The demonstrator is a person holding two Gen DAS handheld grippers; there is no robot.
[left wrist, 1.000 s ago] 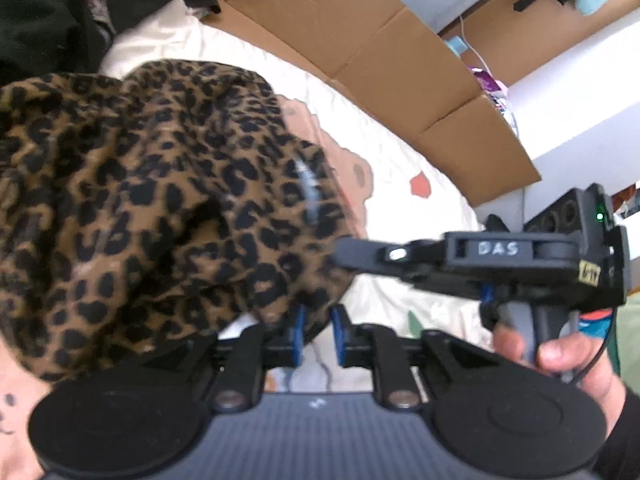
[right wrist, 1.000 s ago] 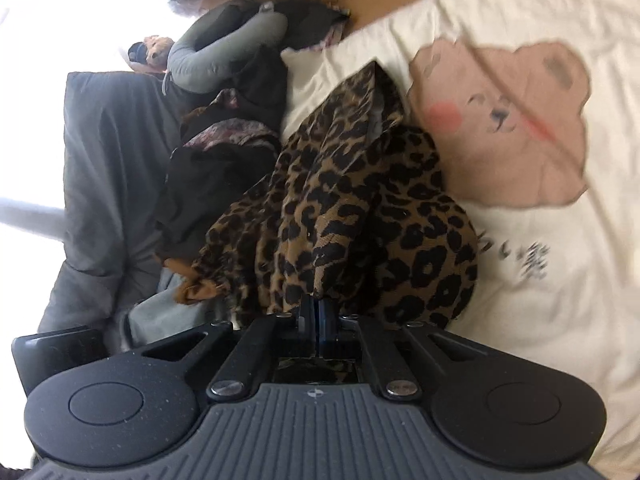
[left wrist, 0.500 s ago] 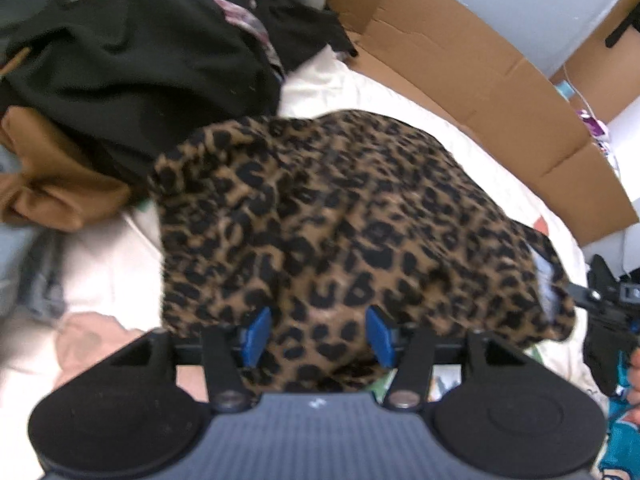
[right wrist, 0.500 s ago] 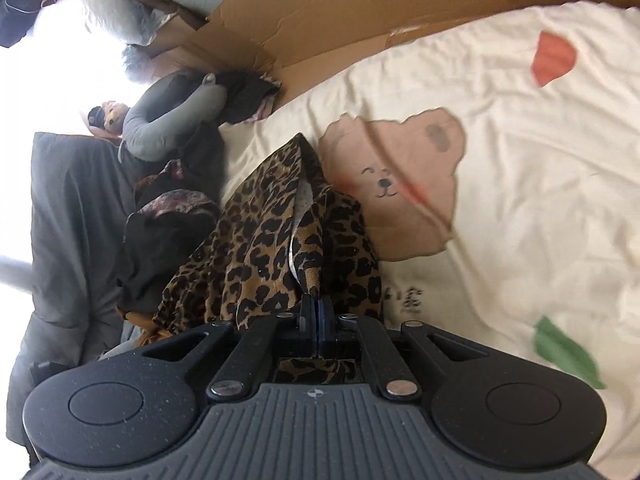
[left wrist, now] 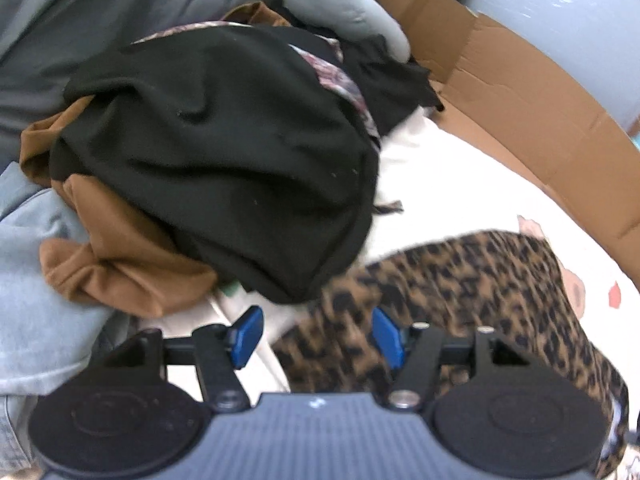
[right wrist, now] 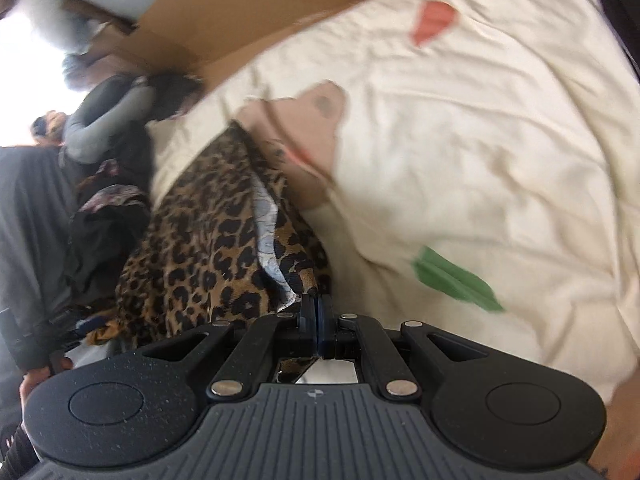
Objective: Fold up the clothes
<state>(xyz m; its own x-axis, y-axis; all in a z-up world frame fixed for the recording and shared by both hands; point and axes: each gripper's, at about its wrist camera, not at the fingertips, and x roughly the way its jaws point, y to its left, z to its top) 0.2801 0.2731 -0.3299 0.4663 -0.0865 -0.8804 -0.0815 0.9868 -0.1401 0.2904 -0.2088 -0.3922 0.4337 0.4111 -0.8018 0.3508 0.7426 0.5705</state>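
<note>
my right gripper (right wrist: pixel 319 322) pinches brown leopard-print fabric garment (right wrist: pixel 208 248) edge | my left gripper (left wrist: pixel 316 336) spread, empty | risk: thin pinch slips, bunched cloth sags right

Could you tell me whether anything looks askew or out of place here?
The leopard-print garment is bunched, its pale inner side showing, pinched only by the right gripper; the left gripper is open. Unfolded clothes lie heaped beside it.

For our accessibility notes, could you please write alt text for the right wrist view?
The right gripper is shut on an edge of the leopard-print garment, which lies bunched on a cream bedspread printed with a bear. A pile of dark clothes sits at the left, cardboard behind.
</note>
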